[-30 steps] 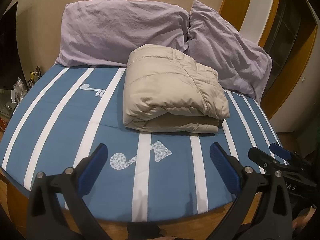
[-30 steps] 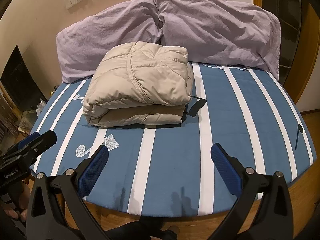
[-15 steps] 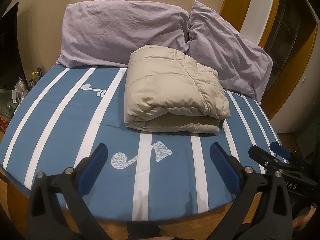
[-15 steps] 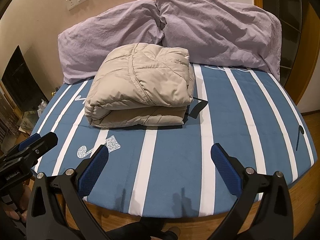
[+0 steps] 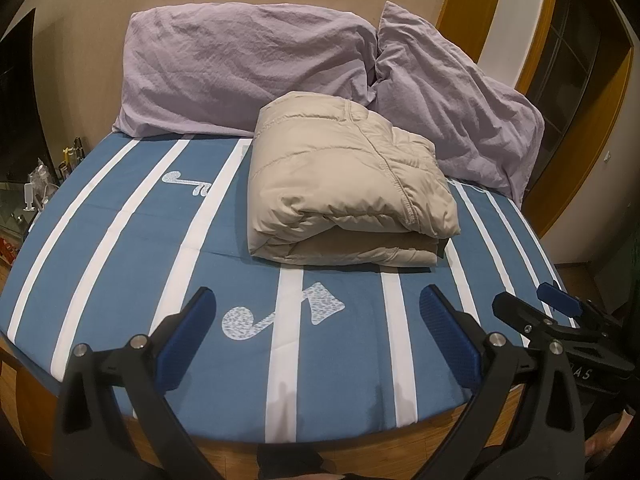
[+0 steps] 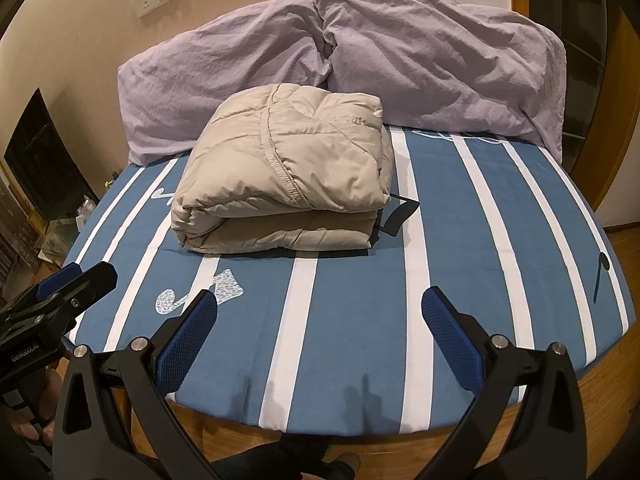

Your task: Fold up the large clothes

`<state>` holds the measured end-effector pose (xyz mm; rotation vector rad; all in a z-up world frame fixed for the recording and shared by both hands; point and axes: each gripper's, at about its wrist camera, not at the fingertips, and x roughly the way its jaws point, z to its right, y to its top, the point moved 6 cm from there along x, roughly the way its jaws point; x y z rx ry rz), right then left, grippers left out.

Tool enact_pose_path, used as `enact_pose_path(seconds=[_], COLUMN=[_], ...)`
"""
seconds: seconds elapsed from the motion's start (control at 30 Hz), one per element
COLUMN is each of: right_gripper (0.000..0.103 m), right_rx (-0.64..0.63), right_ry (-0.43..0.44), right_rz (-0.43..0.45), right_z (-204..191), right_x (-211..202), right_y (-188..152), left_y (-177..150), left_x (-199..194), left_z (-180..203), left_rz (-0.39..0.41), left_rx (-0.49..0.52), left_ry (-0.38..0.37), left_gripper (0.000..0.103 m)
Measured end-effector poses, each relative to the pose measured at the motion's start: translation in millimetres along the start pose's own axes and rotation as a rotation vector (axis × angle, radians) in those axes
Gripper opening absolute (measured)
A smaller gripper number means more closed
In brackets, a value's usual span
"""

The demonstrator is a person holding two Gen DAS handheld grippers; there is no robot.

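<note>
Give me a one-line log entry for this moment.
stage: fold looks done | beige puffer jacket: folded bundle on striped bed, against purple pillows | left gripper: open, empty | right gripper: open, empty

Warm, dim indoor light from overhead, yellowing the wall [image 6: 80, 40] and wood. Soft dark shadow under the near edge of the folded jacket [image 5: 344, 184]; faint finger shadows on the striped sheet [image 6: 344, 344] just ahead of the right gripper [image 6: 320, 312]. Strong fisheye bowing, black vignette in the corners. Sharp across the middle, soft and murky toward the rims. No glare.
</note>
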<state>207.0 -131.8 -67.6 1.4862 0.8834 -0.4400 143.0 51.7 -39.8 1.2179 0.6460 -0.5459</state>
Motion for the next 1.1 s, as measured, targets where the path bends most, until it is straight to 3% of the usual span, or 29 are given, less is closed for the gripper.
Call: enact_pose_path(seconds=[1.1], right_gripper=[0.102], right_rx=[0.002], right_ry=[0.0], right_rz=[-0.009], right_z=[2.5], right_x=[1.3], right_y=[-2.6], left_y=[0.0], left_x=[2.3], left_z=[0.3], left_rz=[-0.008], left_rx=[0.003], left_ry=[0.001], left_gripper=[0.101])
